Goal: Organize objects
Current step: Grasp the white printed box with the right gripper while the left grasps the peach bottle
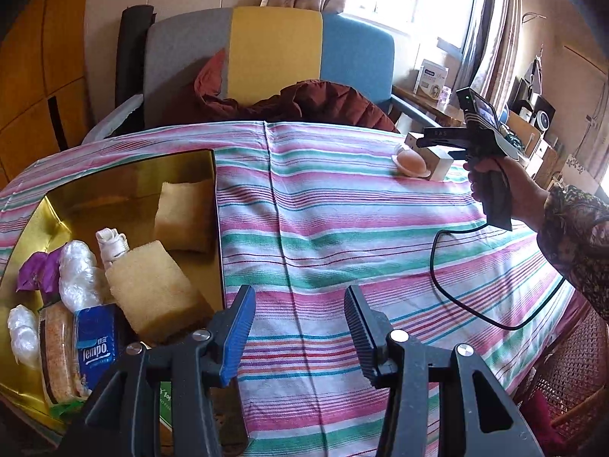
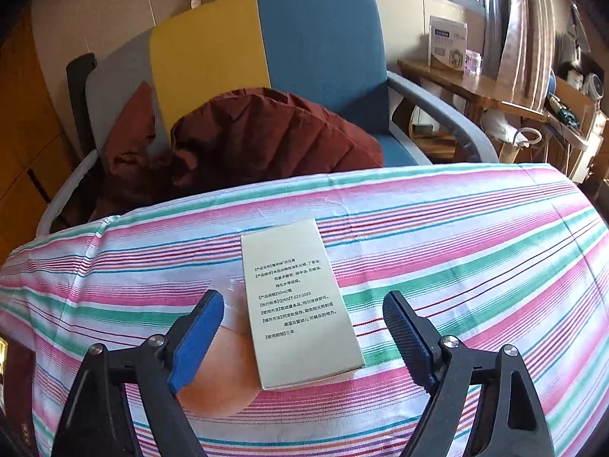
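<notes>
pale cardboard, cream with a slight sheen, makes up the small box lying flat on the striped tablecloth, near the cloth's far edge. its upper face carries rows of small dark chinese print; "50ml" and the code "q/adzt-023-2023" can be read, the rest is too fine to make out. just beside it on its left, touching or nearly so, sits a peach-coloured rounded thing with a clear rim, partly hidden behind a blue finger pad.

the right gripper hangs over the box with its jaws spread wide, one finger on each side of the box, gripping nothing. in the left wrist view the same gripper is seen from the side in the person's right hand, its tips above the box and the peach thing, a black cable trailing across the cloth.

the left gripper is also released, jaws apart over bare stripes, holding nothing. just to its left stands a gold box already holding a yellow sponge, a blue tissue pack printed "tempo", white crumpled plastic, a purple scrap and a small white shoe-shaped piece.

behind the table is an armchair in grey, yellow and blue panels with a dark red jacket heaped on the seat.
</notes>
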### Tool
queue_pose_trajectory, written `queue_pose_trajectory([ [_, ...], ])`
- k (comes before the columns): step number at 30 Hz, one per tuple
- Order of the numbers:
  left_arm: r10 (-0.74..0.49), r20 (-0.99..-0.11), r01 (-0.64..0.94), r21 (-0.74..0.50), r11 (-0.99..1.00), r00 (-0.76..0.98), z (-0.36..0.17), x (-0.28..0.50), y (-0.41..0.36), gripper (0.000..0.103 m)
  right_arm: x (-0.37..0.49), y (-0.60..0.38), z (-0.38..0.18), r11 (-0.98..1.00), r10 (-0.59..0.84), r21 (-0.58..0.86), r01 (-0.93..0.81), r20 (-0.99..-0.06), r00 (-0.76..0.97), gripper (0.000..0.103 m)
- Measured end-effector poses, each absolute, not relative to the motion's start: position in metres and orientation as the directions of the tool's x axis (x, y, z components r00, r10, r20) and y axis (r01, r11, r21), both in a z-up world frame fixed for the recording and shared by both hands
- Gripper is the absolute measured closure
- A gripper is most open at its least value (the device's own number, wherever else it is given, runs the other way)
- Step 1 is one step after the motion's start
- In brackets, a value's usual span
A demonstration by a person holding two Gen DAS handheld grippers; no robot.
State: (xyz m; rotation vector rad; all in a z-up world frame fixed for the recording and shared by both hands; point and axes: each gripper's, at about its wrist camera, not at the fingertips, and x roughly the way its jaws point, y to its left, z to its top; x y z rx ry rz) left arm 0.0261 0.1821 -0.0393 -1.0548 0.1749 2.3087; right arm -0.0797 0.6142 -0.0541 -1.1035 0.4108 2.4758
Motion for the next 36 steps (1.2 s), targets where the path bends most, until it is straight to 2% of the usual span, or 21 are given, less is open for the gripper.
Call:
queue_pose_trajectory([
  [2, 0.458, -0.729, -0.57, -0.113, -0.814, -0.509, -0.04, 0.027, 0.186, 0.054, -0.084, 0.614, -0.063, -0.883, 0.228, 0.093, -0.46, -0.772, -0.593, 0.034],
  [3, 0.457, -0.731, -0.574, -0.11, -0.812, -0.506, -0.04, 0.027, 0.189, 0.054, -0.083, 0.612, -0.068, -0.89, 0.22, 0.086, -0.447, -0.779, -0.587, 0.045],
  [6, 0.471, -0.729, -0.59, -0.115, -0.799, -0.496, -0.038, 0.025, 0.197, 0.054, -0.075, 0.607, -0.074, -0.898, 0.222, 0.069, -0.435, -0.782, -0.582, 0.052],
  [12, 0.531, -0.725, -0.628, -0.177, -0.758, -0.438, -0.035, 0.009, 0.24, 0.053, -0.031, 0.617, -0.073, -0.864, 0.219, 0.109, -0.492, -0.798, -0.562, 0.053],
  [16, 0.576, -0.737, -0.655, -0.244, -0.715, -0.353, -0.04, -0.015, 0.289, 0.039, 0.006, 0.616, -0.072, -0.87, 0.198, 0.097, -0.483, -0.829, -0.523, 0.053],
  [20, 0.585, -0.758, -0.657, -0.288, -0.697, -0.289, -0.048, -0.042, 0.343, 0.036, 0.036, 0.61, -0.072, -0.877, 0.178, 0.098, -0.471, -0.843, -0.507, 0.053],
  [25, 0.552, -0.785, -0.699, -0.227, -0.678, -0.28, -0.056, -0.067, 0.423, 0.032, 0.049, 0.622, -0.074, -0.835, 0.13, 0.2, -0.513, -0.834, -0.536, 0.052],
  [36, 0.473, -0.815, -0.736, -0.086, -0.671, -0.335, -0.077, -0.109, 0.523, 0.025, 0.043, 0.632, -0.08, -0.814, 0.052, 0.264, -0.518, -0.854, -0.518, 0.052],
])
